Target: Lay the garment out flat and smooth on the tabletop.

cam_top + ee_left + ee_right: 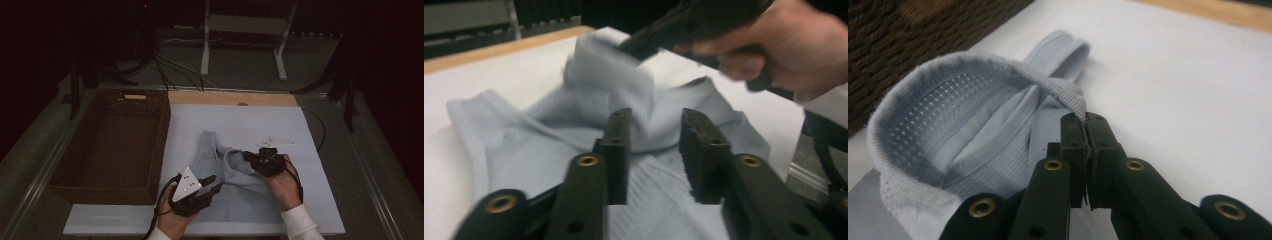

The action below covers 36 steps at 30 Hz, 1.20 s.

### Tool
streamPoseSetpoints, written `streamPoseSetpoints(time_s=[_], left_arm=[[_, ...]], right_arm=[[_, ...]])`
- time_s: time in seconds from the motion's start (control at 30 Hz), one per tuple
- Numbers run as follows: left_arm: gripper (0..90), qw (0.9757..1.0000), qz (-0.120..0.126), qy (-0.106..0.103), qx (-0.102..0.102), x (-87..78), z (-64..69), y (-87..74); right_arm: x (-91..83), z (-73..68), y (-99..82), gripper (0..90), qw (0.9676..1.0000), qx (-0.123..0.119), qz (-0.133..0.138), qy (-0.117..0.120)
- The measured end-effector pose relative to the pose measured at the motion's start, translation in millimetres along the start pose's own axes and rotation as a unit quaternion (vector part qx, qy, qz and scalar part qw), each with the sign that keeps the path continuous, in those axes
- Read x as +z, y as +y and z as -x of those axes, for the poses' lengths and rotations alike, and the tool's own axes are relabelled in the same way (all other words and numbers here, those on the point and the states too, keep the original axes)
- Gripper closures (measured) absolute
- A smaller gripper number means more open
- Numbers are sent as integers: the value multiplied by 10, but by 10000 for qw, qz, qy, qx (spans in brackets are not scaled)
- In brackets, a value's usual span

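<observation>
From above, the pale blue garment (227,172) lies on the white mat (320,200) beside the wicker basket (115,145). My left gripper (655,150) hangs released over it. My right gripper (1087,131) pinches its ribbed hem; folding probably follows.

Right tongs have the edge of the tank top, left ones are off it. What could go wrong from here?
1. The right tongs pinch only the ribbed hem of the tank top; a quick lift might pull it free.
2. The left tongs stand open above the fabric, so one-sided lifting could bunch the flat part.
3. The wicker basket sits close; a dragged strap might snag its rim.
</observation>
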<state>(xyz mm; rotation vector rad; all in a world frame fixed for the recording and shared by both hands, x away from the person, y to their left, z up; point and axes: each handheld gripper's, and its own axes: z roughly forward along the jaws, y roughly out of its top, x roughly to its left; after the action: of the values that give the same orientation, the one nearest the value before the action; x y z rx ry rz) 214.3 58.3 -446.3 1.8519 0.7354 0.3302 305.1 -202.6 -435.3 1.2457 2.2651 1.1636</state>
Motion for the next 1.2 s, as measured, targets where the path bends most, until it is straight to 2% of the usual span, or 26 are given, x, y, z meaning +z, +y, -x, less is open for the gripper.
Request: streamPoseSetpoints(time_s=[0.13, 0.27, 0.53, 1.03, 1.2], left_arm=[[592, 9998, -119, 95, -91, 18, -39, -52], [566, 9995, -218, 165, -187, 28, -79, -101], [525, 9989, -277, 227, -298, 38, -131, -124], [375, 9980, -288, 295, -487, 51, -192, -157], [347, 9977, -297, 323, -517, 46, -201, -171]], right_arm=[[-64, 52, 41, 886, 9997, -51, 146, -201], [-114, 91, 99, 886, 9988, -109, 251, -394], [-188, 132, 168, 886, 9972, -197, 386, -607], [-196, 291, 155, 881, 9951, -90, 357, -922], [-160, 350, 141, 870, 9928, -71, 290, -1161]])
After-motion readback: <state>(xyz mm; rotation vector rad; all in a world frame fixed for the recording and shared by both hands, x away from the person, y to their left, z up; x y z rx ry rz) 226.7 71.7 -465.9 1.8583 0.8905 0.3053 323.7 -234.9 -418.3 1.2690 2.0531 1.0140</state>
